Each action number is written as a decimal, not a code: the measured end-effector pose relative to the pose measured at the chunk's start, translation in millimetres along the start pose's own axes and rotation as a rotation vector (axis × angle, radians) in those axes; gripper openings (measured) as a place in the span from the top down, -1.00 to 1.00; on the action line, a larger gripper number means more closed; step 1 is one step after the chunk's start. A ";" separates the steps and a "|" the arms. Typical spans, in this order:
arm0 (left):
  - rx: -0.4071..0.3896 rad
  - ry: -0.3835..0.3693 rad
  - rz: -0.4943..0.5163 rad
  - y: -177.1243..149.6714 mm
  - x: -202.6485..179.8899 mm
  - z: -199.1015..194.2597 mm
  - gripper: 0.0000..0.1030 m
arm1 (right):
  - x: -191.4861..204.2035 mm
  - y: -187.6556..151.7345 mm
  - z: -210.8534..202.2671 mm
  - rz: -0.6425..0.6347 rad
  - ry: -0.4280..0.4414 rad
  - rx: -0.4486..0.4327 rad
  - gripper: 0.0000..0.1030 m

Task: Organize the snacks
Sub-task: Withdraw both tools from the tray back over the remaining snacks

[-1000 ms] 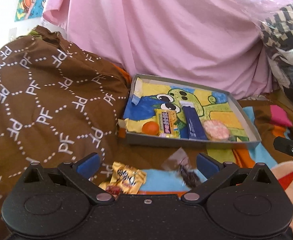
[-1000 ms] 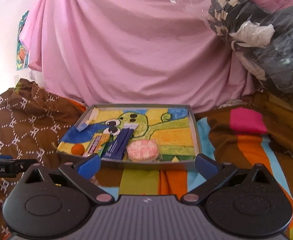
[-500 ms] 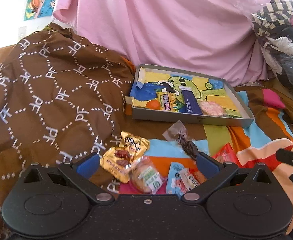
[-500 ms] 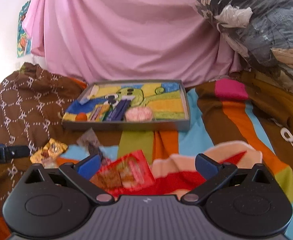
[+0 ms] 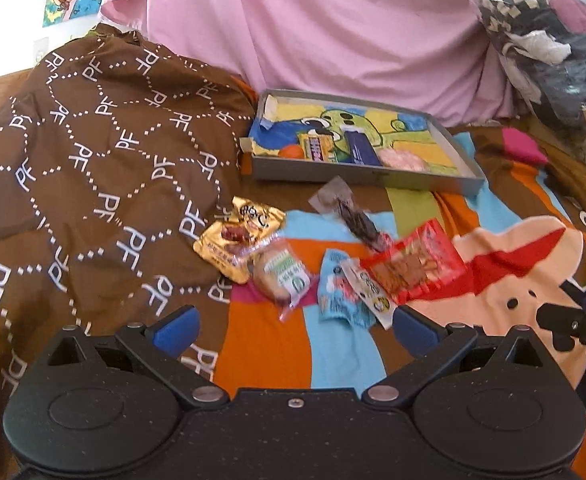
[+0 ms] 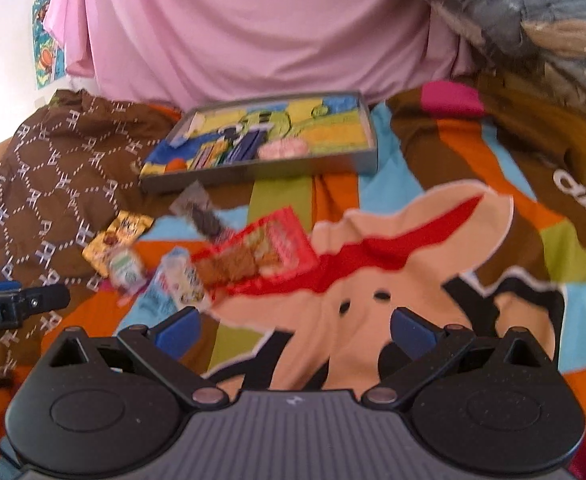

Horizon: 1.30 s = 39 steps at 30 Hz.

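Both hand-held grippers, left and right, hang wide apart, holding nothing. Four snacks lie in the tray; loose packets, like the red one, wait on the blanket.

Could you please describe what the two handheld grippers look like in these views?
Both are matte black with two round speckled housings and blue finger pads. The left gripper has a smooth speckled centre plate with a screw; the right gripper has a grey ribbed centre. White lettering marks the left gripper's side.
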<state>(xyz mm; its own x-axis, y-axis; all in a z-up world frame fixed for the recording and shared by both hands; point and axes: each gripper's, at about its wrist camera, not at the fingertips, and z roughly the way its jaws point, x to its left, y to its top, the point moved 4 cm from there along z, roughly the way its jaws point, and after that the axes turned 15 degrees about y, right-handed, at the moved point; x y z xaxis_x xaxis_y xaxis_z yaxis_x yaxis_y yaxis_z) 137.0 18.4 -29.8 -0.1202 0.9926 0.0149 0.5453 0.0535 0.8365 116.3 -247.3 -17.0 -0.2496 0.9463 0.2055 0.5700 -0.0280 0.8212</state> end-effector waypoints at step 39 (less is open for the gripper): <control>0.115 0.004 0.158 -24.7 0.3 2.6 -0.98 | 14.0 -20.3 13.5 -0.010 0.077 0.096 -1.00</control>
<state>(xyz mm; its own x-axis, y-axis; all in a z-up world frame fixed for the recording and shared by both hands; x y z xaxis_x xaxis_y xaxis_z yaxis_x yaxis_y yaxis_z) 125.7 17.6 -51.9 -0.0290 0.9892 0.1439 0.6491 -0.0908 0.7552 111.8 -229.1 -38.0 -0.3132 0.9185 0.2412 0.6389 0.0159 0.7691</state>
